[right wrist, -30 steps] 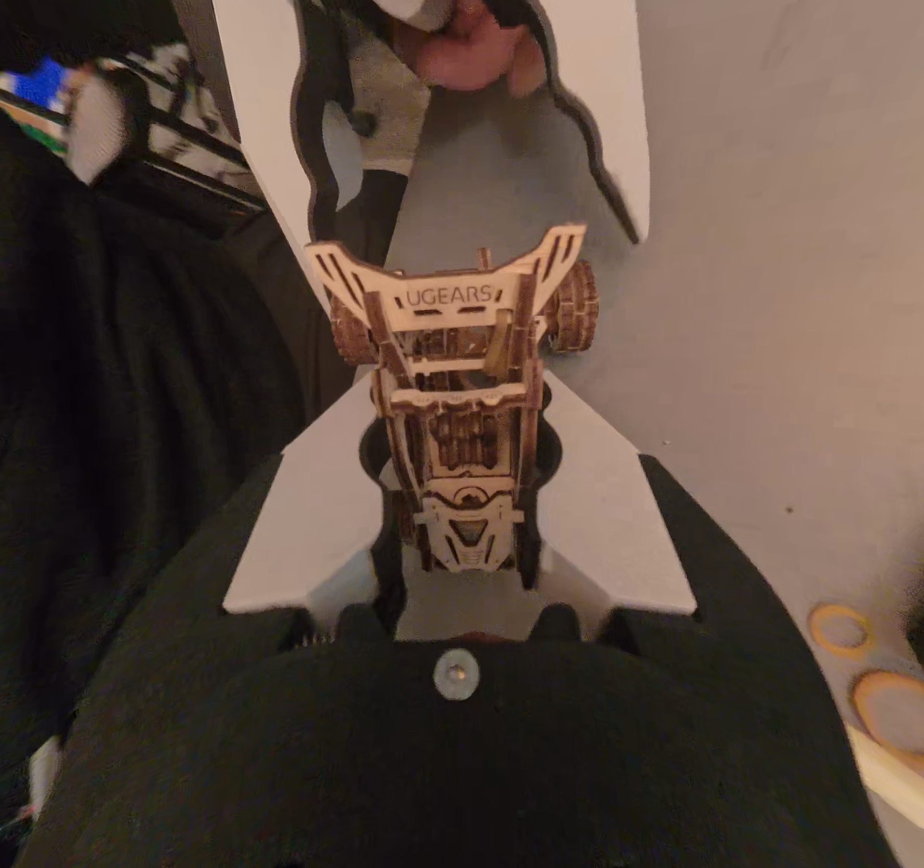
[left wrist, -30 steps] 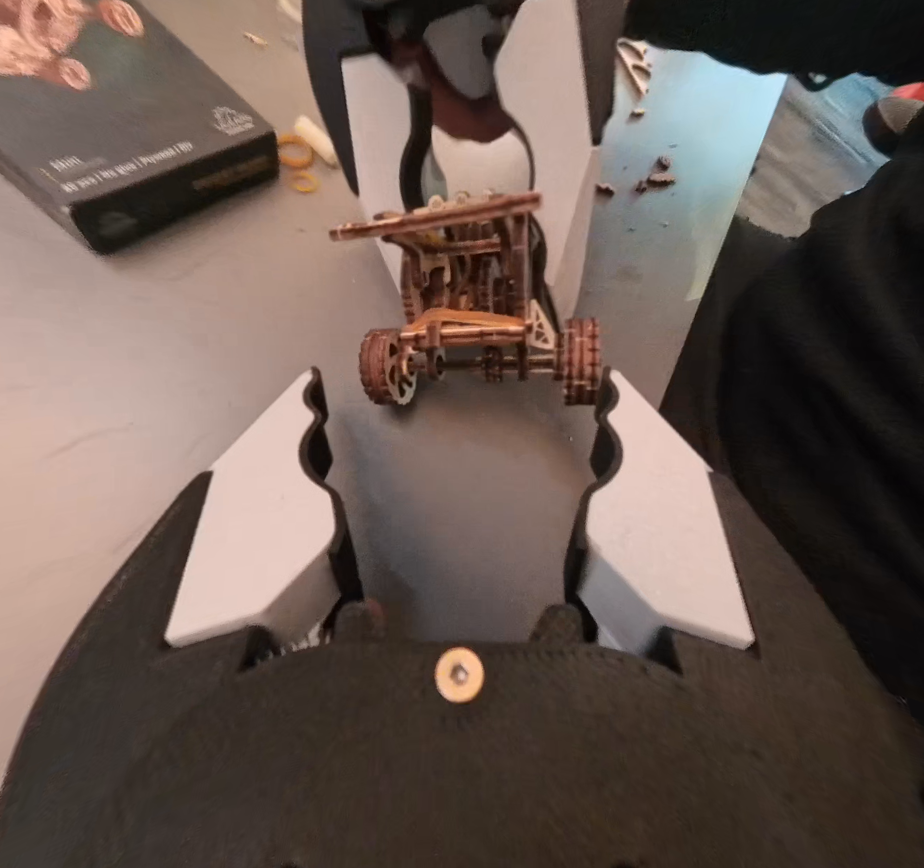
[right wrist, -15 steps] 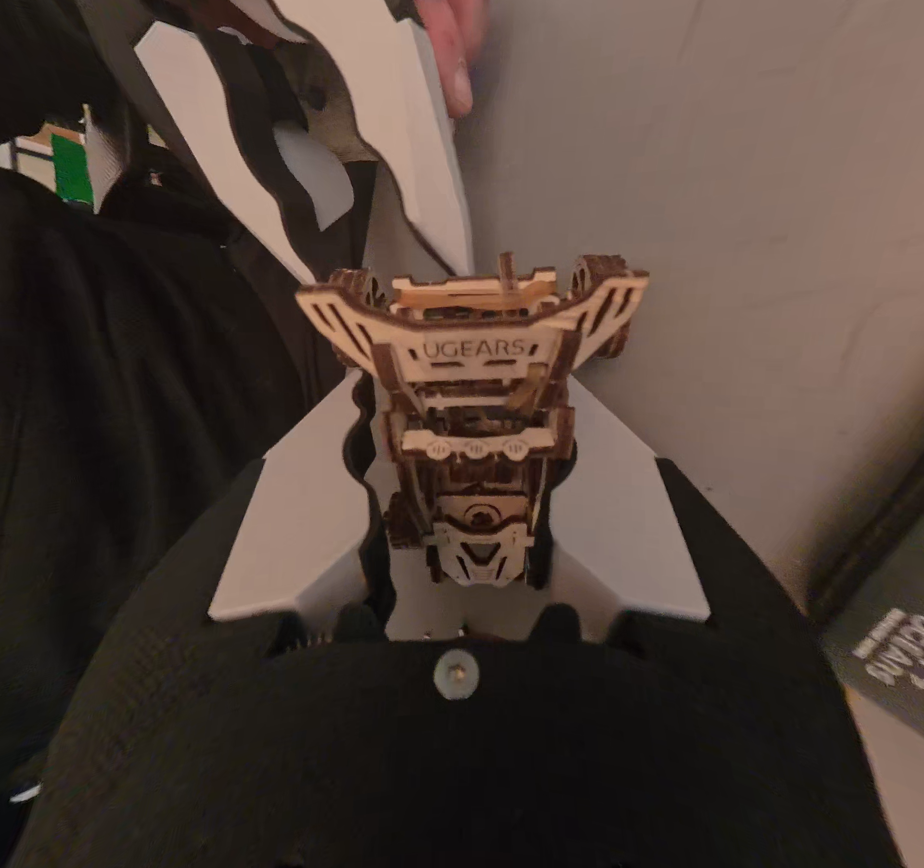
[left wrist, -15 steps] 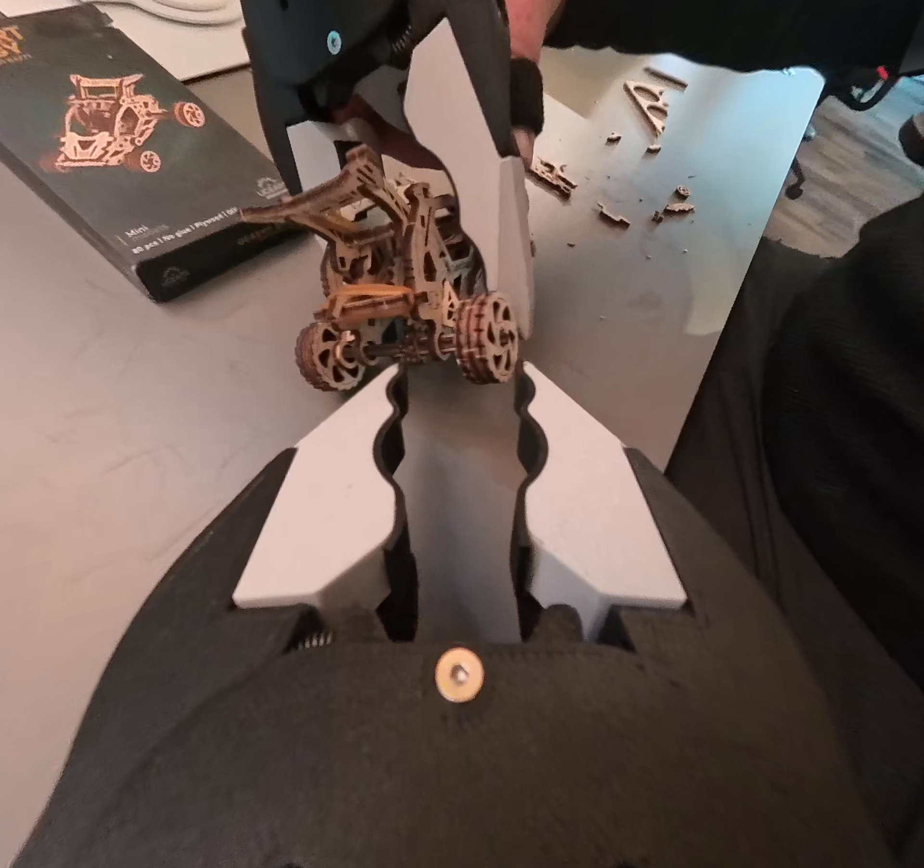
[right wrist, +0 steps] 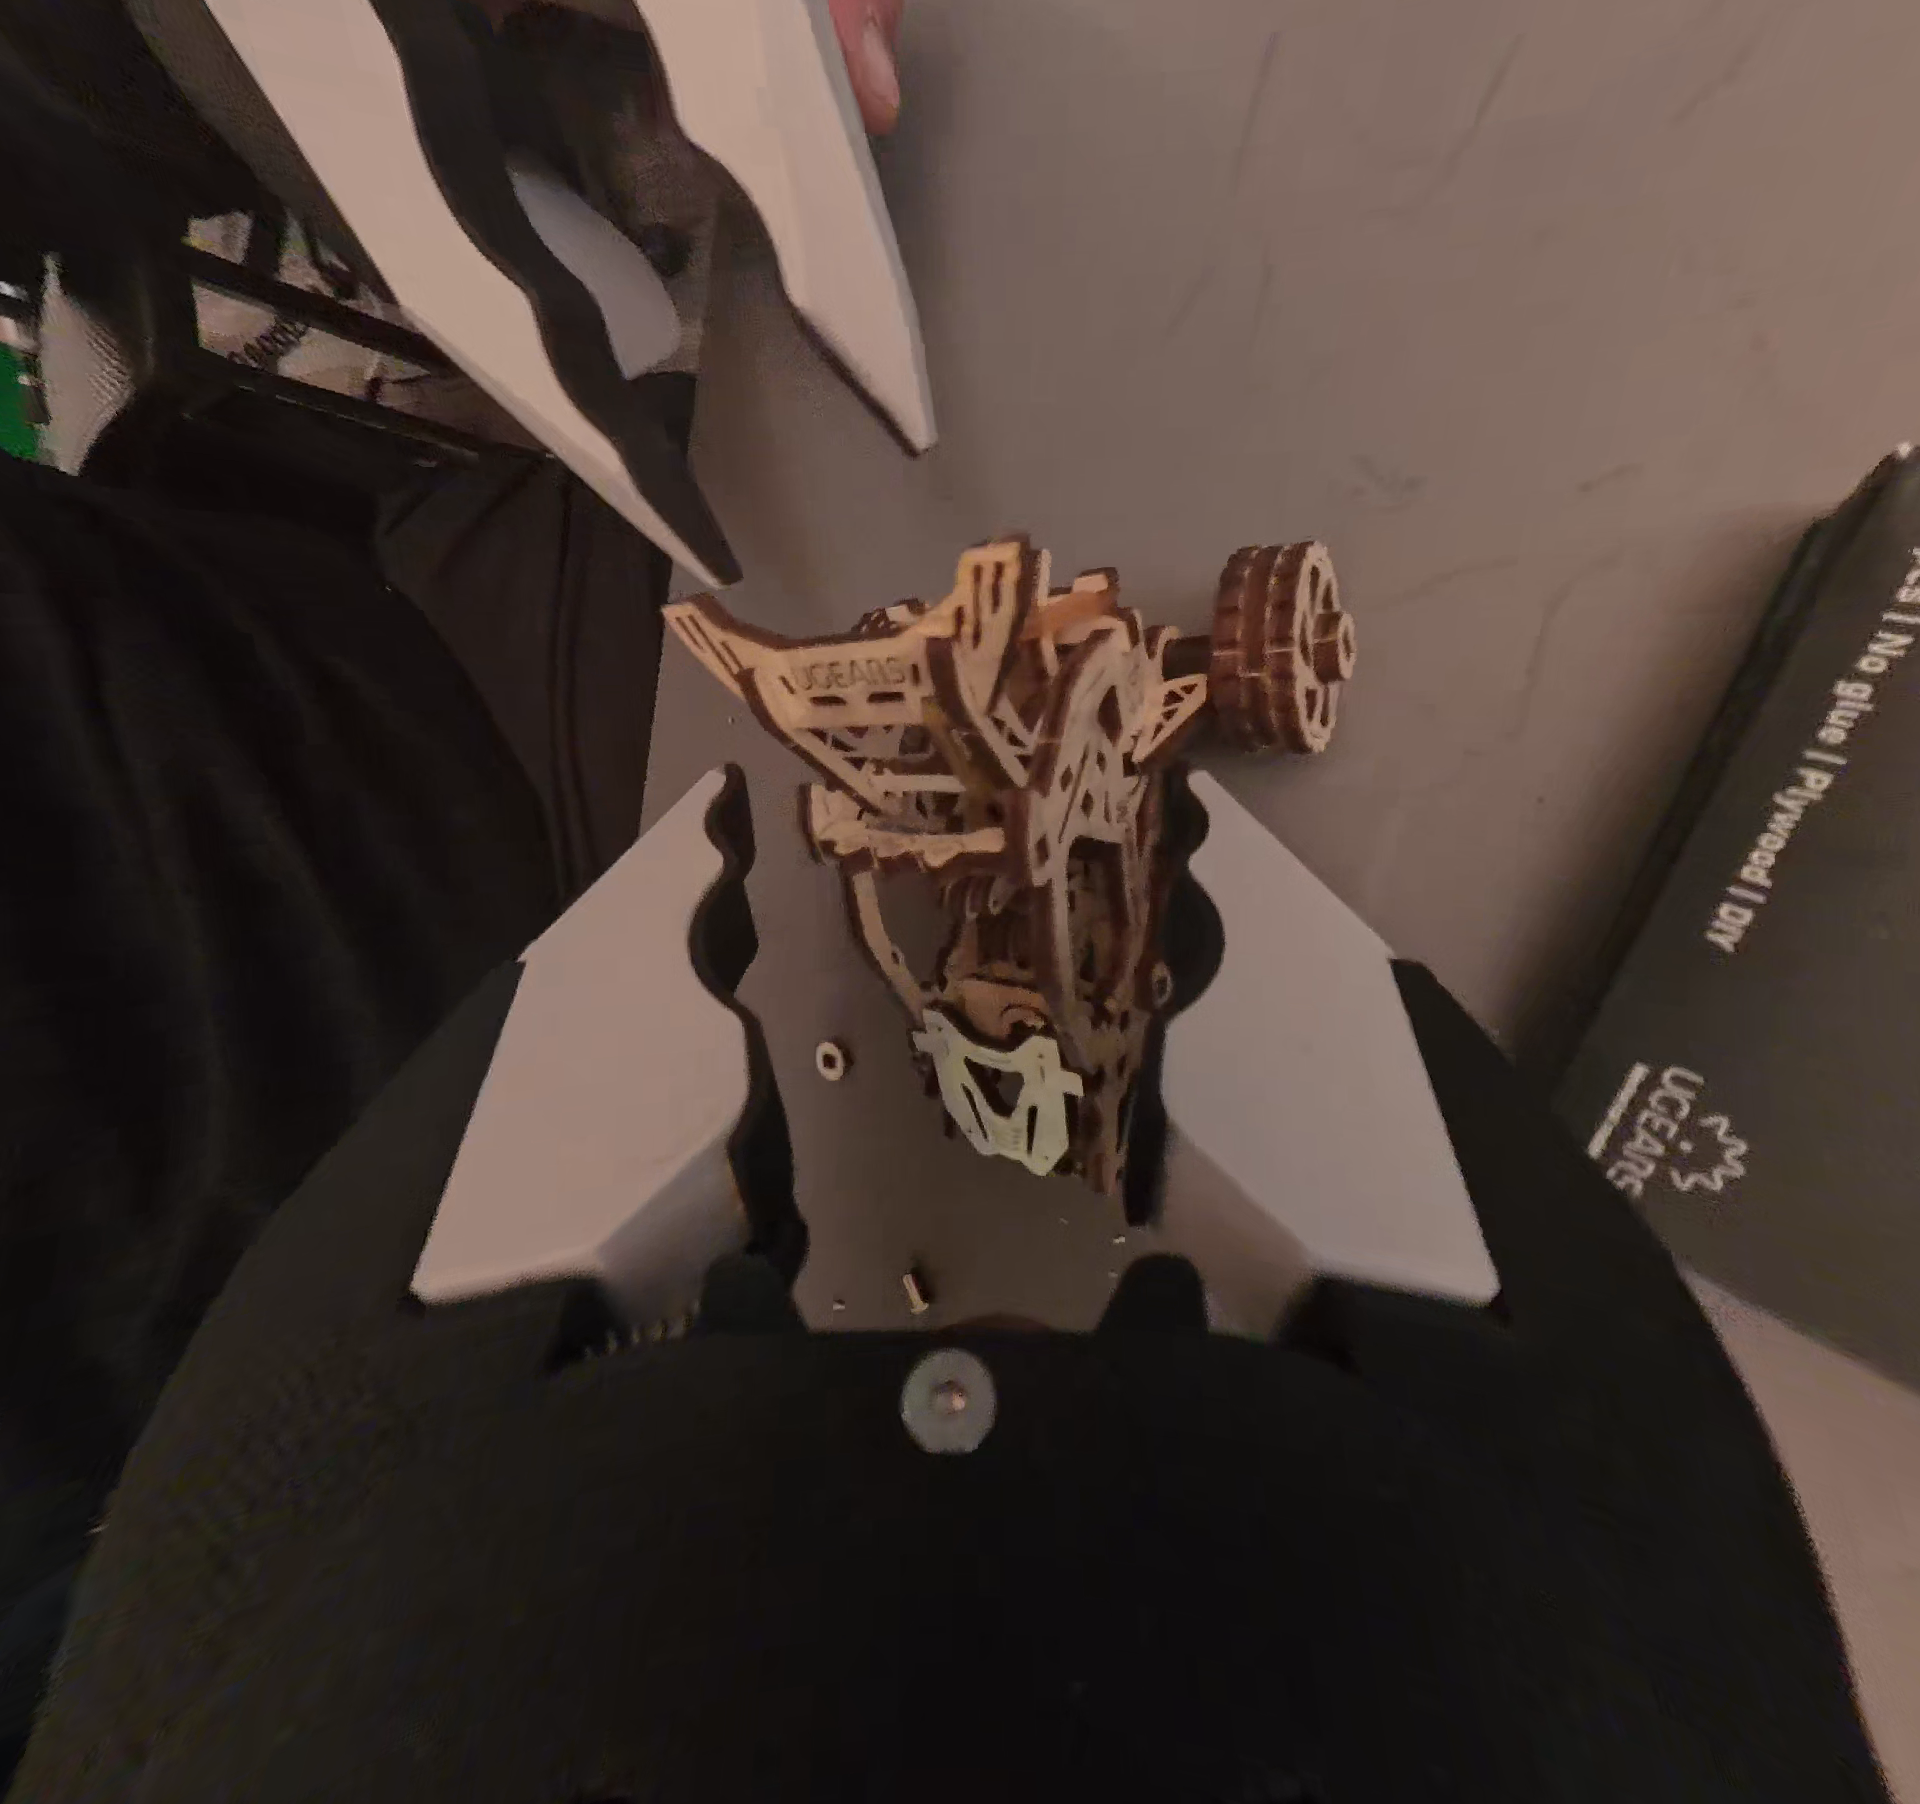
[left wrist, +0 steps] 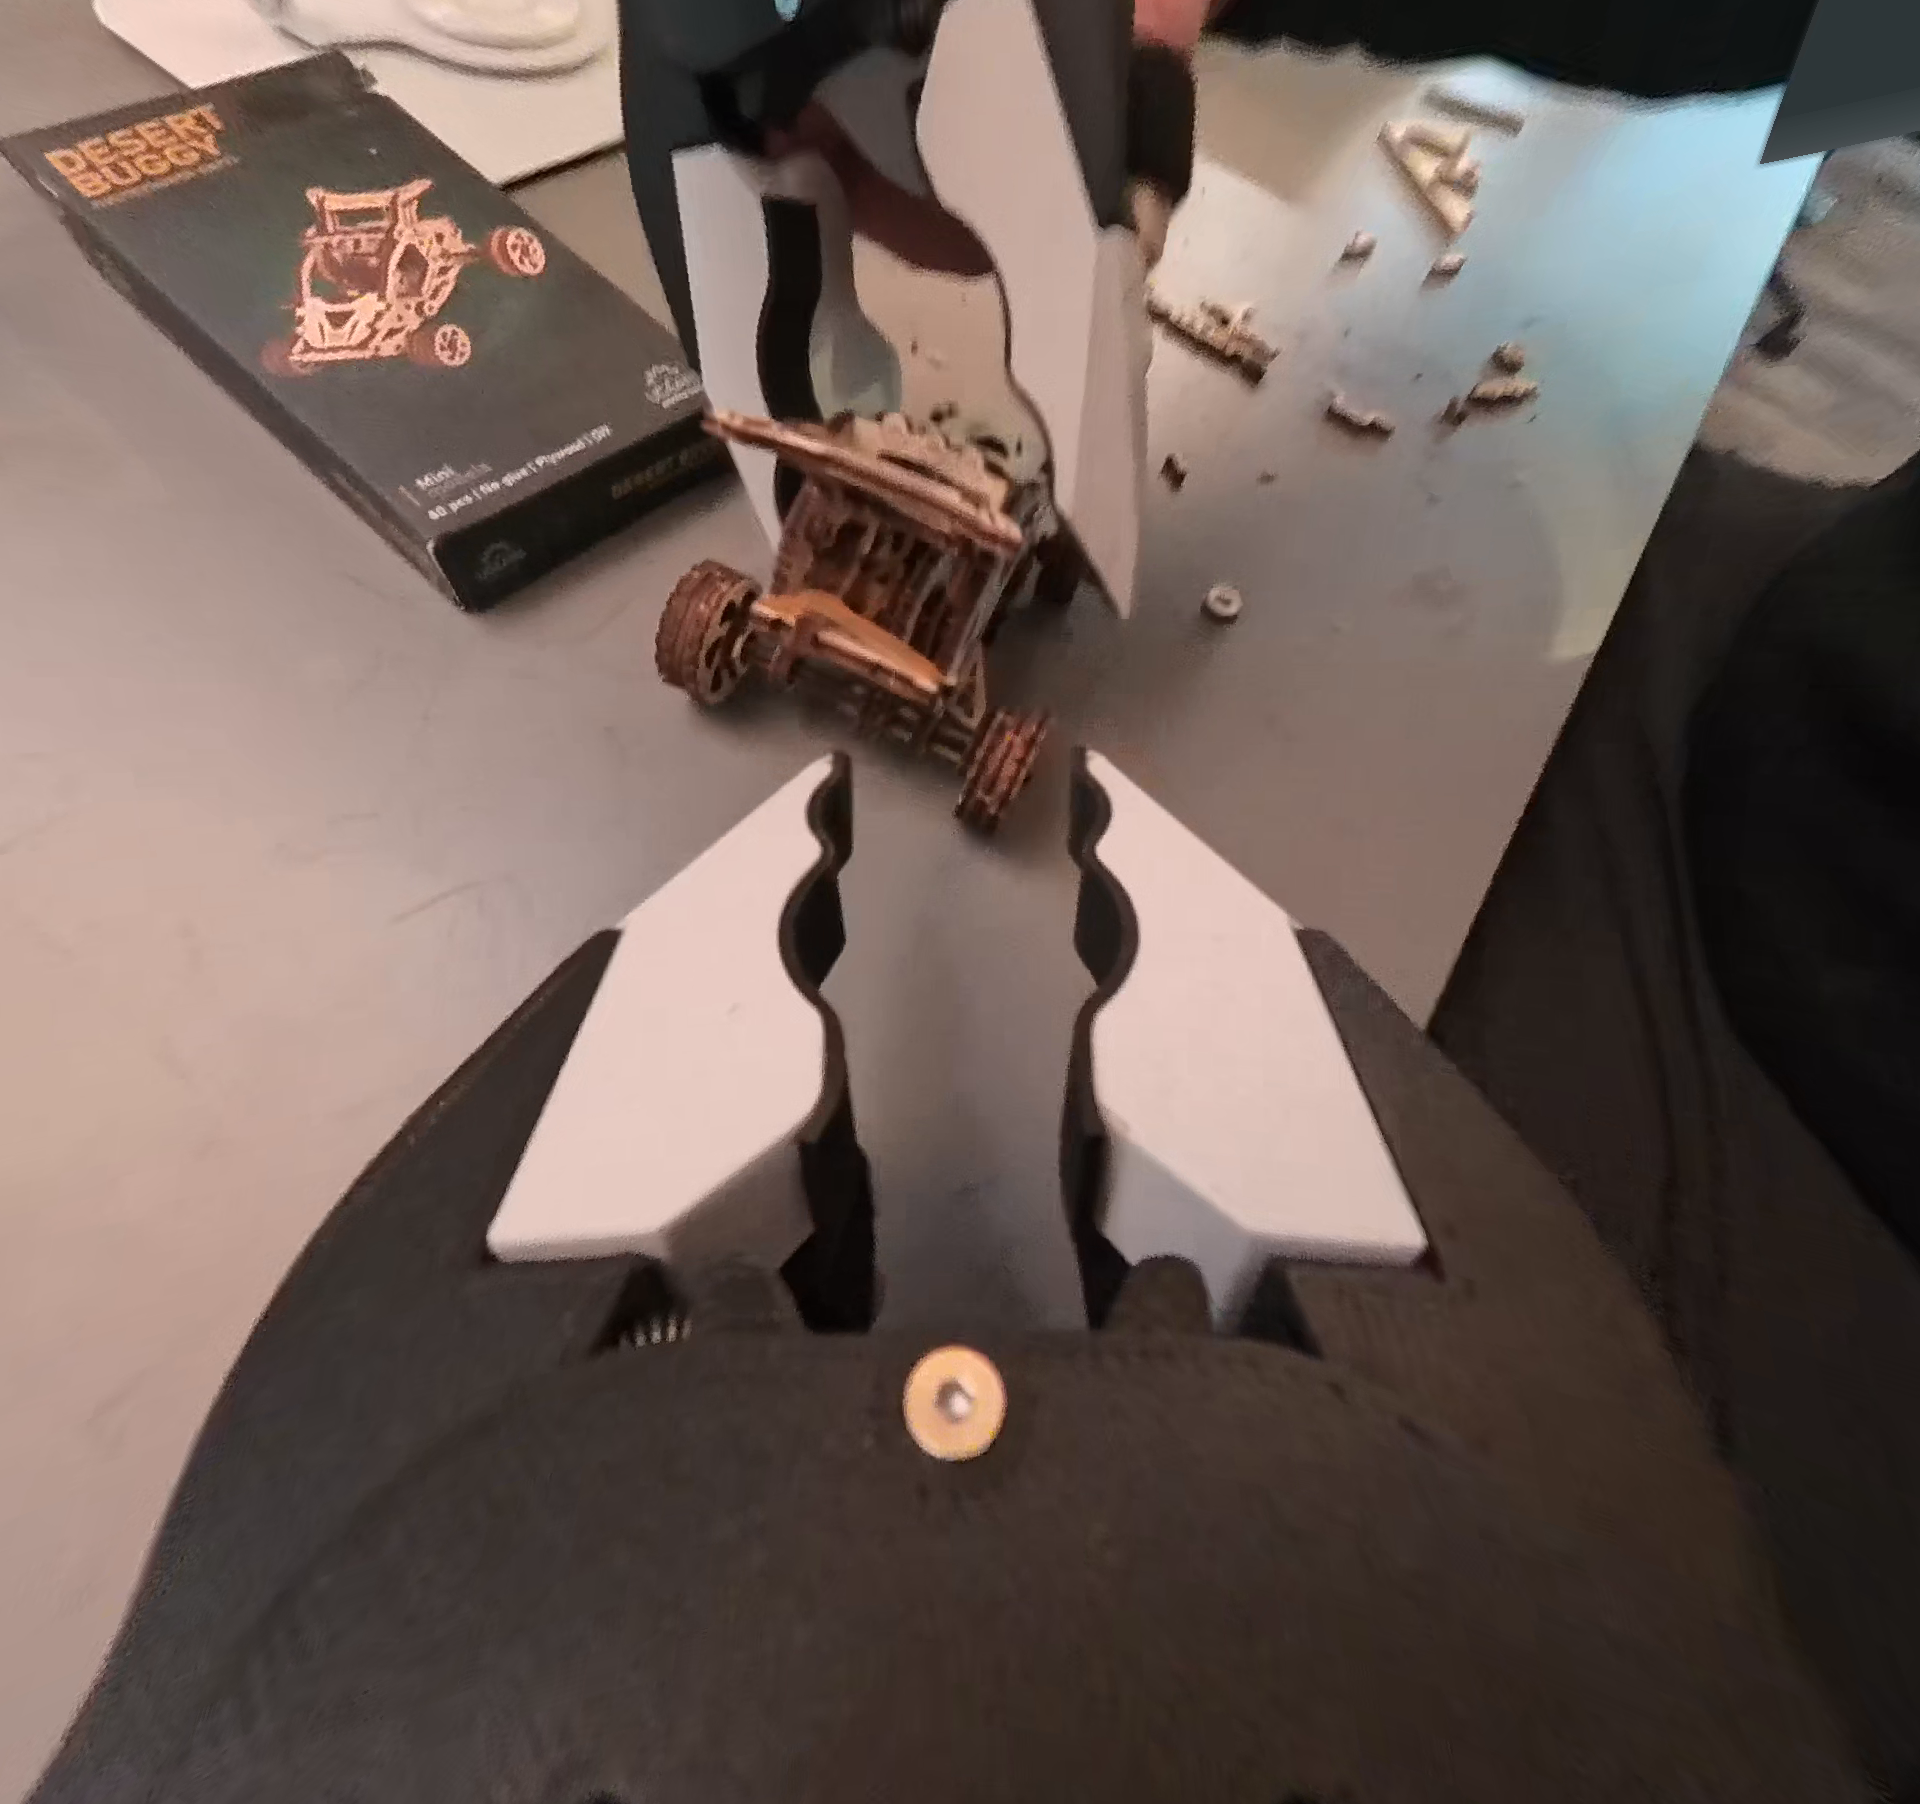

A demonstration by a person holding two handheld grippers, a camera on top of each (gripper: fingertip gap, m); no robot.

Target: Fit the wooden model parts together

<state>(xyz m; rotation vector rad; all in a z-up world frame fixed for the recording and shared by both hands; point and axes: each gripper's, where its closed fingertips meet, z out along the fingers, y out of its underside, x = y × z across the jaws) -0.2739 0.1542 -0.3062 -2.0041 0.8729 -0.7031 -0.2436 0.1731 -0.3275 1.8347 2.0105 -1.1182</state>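
The wooden buggy model (left wrist: 862, 611) sits tilted on the grey table (left wrist: 260, 819), one rear wheel (left wrist: 1003, 757) just ahead of my left fingertips. My left gripper (left wrist: 961, 788) is open with a narrow gap and empty. My right gripper (right wrist: 961, 788) is open wide around the buggy (right wrist: 997, 819), which leans against its right finger (right wrist: 1299, 1006); the left finger stands clear of it. In the left wrist view the right gripper (left wrist: 935, 559) comes down from above. In the right wrist view the left gripper (right wrist: 821, 507) is at the upper left.
A black kit box (left wrist: 353, 331) lies left of the buggy, also in the right wrist view (right wrist: 1766, 923). Wood scraps (left wrist: 1351, 404) and a small ring (left wrist: 1224, 603) lie near the table's right edge (left wrist: 1558, 819). A white stand base (left wrist: 364, 19) is at the back. Spacing between my two grippers at the tips: around 5 cm. My left tips are about 40 cm from the white stand base (left wrist: 364, 19), my right tips only 35 cm.
My right gripper has opened and let go of the buggy, which has turned and tipped sideways on the table. My left gripper narrowed its gap from a second ago.
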